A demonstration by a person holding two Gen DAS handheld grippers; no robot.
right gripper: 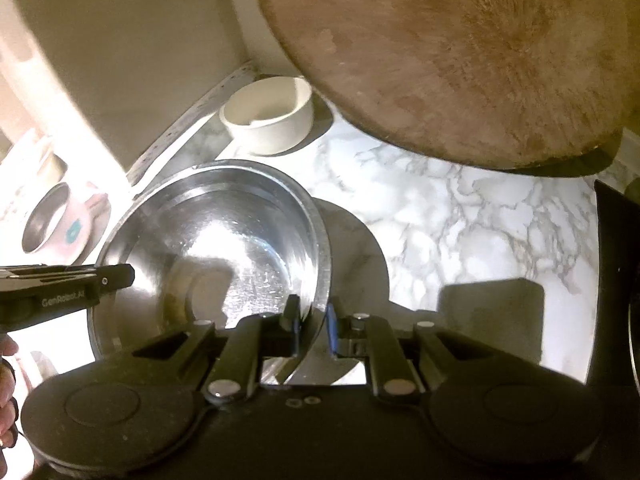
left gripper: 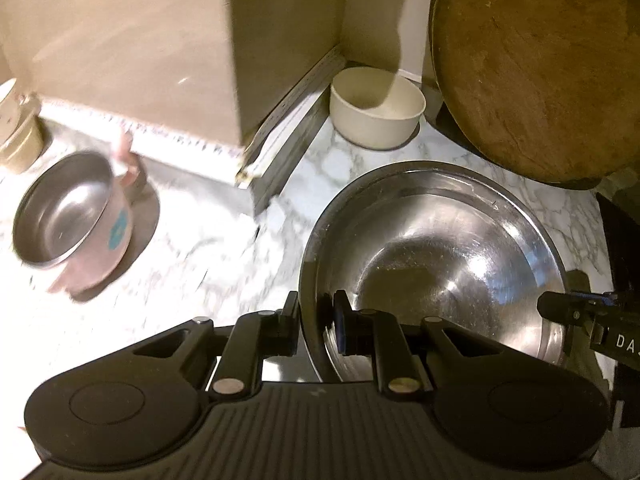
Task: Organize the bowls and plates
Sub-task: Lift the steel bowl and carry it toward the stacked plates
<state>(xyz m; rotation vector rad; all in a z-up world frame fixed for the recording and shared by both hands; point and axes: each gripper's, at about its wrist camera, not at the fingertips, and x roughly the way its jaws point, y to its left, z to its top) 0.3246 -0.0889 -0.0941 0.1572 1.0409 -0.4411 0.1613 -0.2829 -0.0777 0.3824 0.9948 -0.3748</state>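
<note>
A large stainless steel bowl [left gripper: 440, 248] is held by its rim from two sides, just above the marble counter [left gripper: 224, 248], where it casts a round shadow. My left gripper [left gripper: 316, 320] is shut on the near left rim, one pad inside and one outside. My right gripper [right gripper: 314, 320] is shut on the opposite rim of the same bowl [right gripper: 224, 240]. Each gripper shows in the other's view: the right one [left gripper: 560, 308] at the bowl's right edge, the left one [right gripper: 120, 276] at its left edge.
A pink-sided steel bowl with a handle [left gripper: 68, 220] stands at the left. A small white bowl [left gripper: 376, 112] sits in the back corner. A big round wooden board [left gripper: 532, 68] leans at the back right. A beige cabinet [left gripper: 140, 40] overhangs the counter, and a dark object [right gripper: 612, 280] borders the right edge.
</note>
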